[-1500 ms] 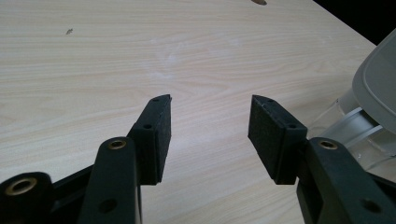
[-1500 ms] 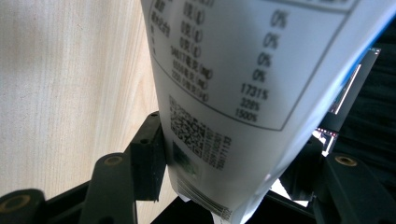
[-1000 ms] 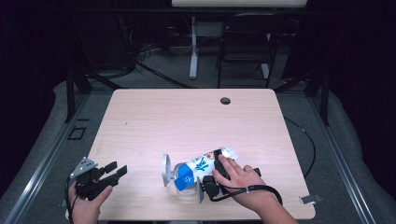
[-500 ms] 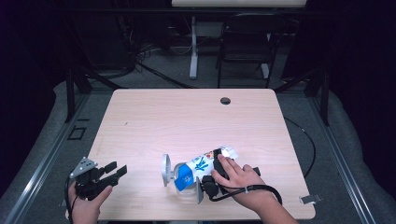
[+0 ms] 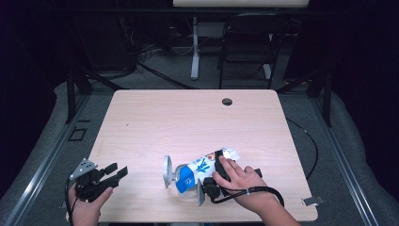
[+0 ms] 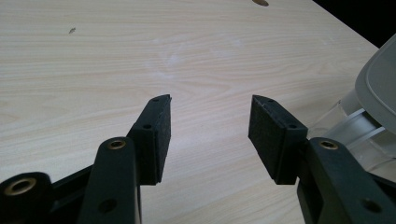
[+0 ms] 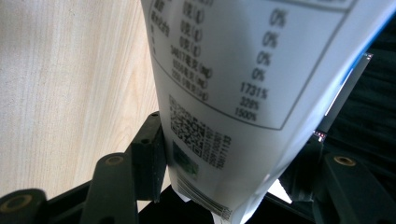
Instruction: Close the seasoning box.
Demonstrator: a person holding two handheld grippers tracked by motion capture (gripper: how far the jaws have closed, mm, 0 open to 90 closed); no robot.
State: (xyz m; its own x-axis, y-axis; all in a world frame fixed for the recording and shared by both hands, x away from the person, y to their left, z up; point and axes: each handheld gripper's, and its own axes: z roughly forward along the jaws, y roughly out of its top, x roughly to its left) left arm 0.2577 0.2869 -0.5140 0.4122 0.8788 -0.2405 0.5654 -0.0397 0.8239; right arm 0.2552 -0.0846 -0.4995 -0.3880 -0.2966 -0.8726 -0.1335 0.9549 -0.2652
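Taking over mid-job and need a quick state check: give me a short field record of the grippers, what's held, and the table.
right gripper: closed on the pouch, one pad against each side
pouch: white and blue, printed, lying across the near part of the table, its printed back showing in the right gripper view
left gripper: open, nothing between the pads, at the near left corner
clear container with grey lid: beside the left gripper's jaw, not touched
table: light wood, with a small cable hole at the far edge

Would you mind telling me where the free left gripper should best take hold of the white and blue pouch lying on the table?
Probably at the blue end of the pouch. It points toward the left gripper, whose jaws are open, while the right gripper clamps the white end. Come in low from the left, jaws across the flat body, avoiding the clear container beside it.
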